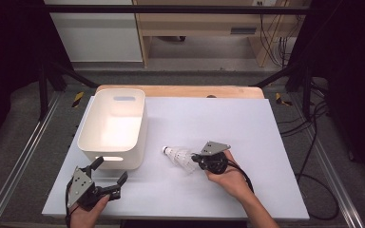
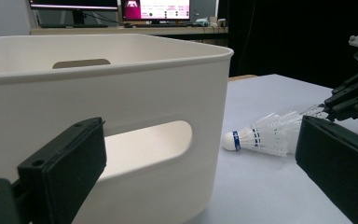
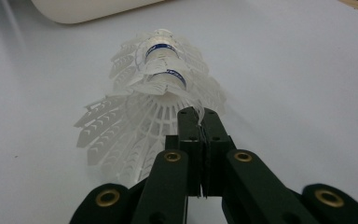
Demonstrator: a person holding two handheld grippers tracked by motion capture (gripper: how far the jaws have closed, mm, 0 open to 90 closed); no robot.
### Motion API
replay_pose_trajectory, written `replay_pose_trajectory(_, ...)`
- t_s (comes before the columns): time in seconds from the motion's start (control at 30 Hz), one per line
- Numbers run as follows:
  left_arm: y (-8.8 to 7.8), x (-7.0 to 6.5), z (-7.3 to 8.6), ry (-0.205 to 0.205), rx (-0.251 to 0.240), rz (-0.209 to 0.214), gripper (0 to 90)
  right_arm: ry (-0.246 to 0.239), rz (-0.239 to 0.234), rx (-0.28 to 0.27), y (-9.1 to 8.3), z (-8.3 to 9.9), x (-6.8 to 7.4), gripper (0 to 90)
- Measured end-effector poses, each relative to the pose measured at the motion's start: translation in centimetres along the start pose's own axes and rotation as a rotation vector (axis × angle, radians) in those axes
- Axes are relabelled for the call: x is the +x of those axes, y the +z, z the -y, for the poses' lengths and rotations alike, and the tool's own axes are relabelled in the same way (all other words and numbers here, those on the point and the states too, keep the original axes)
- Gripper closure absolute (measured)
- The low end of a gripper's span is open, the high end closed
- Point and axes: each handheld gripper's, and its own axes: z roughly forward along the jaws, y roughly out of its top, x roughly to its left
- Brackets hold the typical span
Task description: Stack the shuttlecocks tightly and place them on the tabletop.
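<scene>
Right gripper (image 3: 199, 122) jaws clenched on shuttlecock (image 3: 156, 100) skirt rim, on bench (image 1: 247, 123). Left gripper (image 1: 110, 176) jaws spread, beside white bin (image 1: 138, 124).

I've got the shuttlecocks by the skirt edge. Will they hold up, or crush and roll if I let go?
The nested shuttlecocks look very light. The lacy plastic skirt likely flexes, so the right claw, shut on its rim, may dent it. Released on the table, the cone would probably roll in an arc.
</scene>
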Motion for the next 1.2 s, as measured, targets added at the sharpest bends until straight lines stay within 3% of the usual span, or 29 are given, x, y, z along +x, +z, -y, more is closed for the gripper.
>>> replay_pose_trajectory(0.6,0.0,0.0,0.0,-0.002,0.000,0.001,1.8,-0.018,0.009,0.040,1.1,-0.7,0.1,88.1)
replay_pose_trajectory(0.83,0.0,0.0,0.0,-0.004,-0.002,0.000,1.8,-0.006,0.035,0.069,1.1,-0.7,0.1,72.7)
replay_pose_trajectory(1.2,0.0,0.0,0.0,-0.003,-0.001,0.000,1.8,0.027,0.044,0.092,0.5,-0.6,0.0,56.2)
